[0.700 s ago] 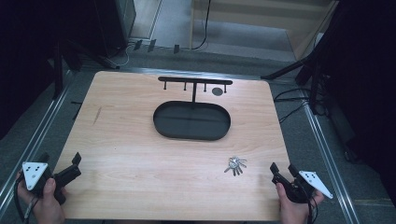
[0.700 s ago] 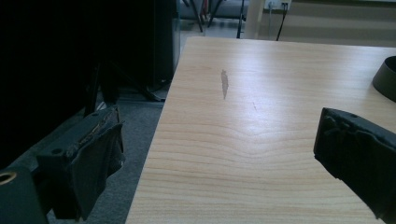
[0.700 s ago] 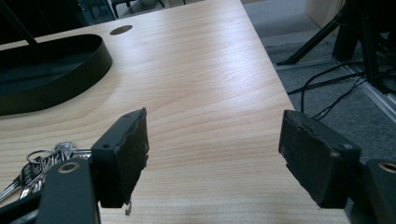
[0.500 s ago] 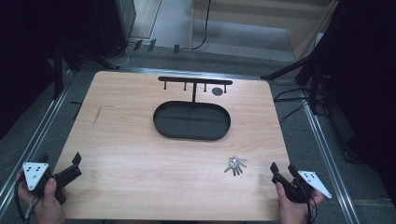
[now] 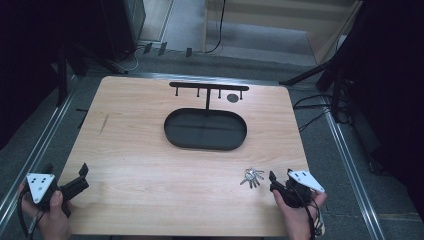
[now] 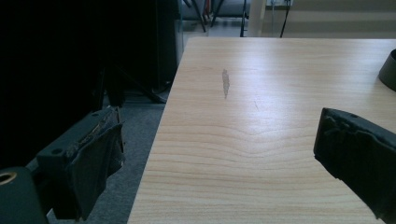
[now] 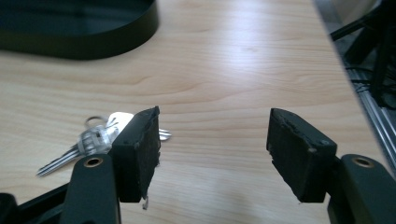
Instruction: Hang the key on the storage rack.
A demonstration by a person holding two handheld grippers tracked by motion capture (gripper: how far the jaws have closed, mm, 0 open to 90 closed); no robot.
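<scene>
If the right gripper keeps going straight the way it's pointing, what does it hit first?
Probably nothing soon. The right gripper is open over bare table; the keys lie left of its line and the tray farther left, though depth is hard to judge.

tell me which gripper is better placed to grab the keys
The right gripper, probably. It sits open just beside the keys, which lie by its left jaw in the right gripper view. The left gripper is open too, but at the table's opposite near corner.
</scene>
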